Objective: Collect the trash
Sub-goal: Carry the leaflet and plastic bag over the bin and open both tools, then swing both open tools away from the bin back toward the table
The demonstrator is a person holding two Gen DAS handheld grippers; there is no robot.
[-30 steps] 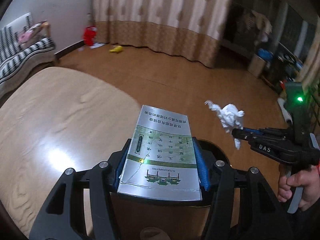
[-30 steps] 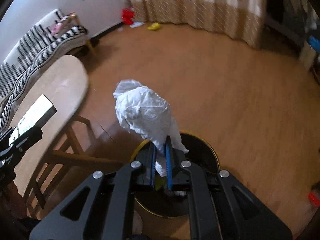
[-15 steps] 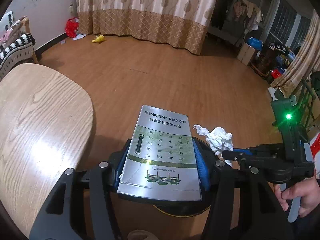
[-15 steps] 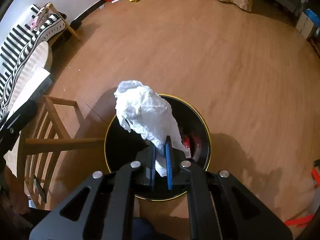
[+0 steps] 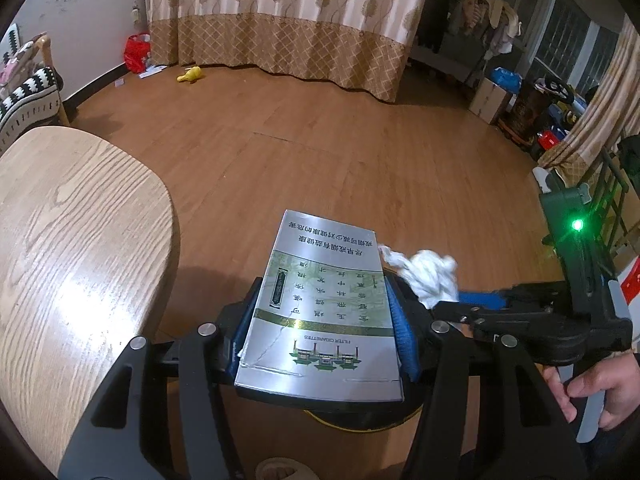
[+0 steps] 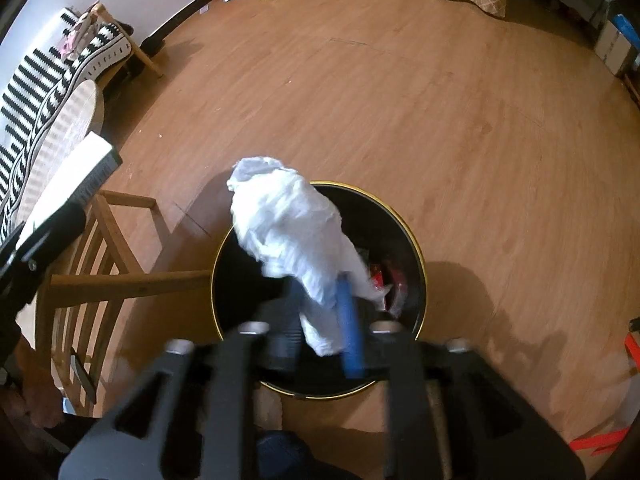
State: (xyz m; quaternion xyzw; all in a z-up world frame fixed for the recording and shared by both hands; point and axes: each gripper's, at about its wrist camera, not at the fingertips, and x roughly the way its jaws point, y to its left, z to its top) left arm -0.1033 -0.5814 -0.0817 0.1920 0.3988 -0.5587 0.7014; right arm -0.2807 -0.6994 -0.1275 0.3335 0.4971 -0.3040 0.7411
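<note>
My left gripper [image 5: 320, 300] is shut on a flat silver and green cigarette carton [image 5: 320, 312], held level over the floor beside the table. My right gripper [image 6: 320, 300] is over the black bin with a gold rim [image 6: 416, 248]. Its fingers have parted and look blurred. The crumpled white tissue [image 6: 292, 232] still sits between them, above the bin's mouth. In the left wrist view the tissue [image 5: 428, 276] and the right gripper [image 5: 472, 300] are just right of the carton. The bin [image 5: 360, 424] shows under the carton.
A round wooden table [image 5: 72, 264] is at the left, with a wooden chair [image 6: 100, 280] beside the bin. Red wrappers [image 6: 396, 276] lie in the bin. A striped sofa [image 6: 48, 76], curtains [image 5: 280, 20] and boxes [image 5: 492, 100] line the room's edges.
My right gripper has moved down over the bin and its jaws have started to part around the tissue. My left gripper has swung right, away from the table, still holding the carton.
</note>
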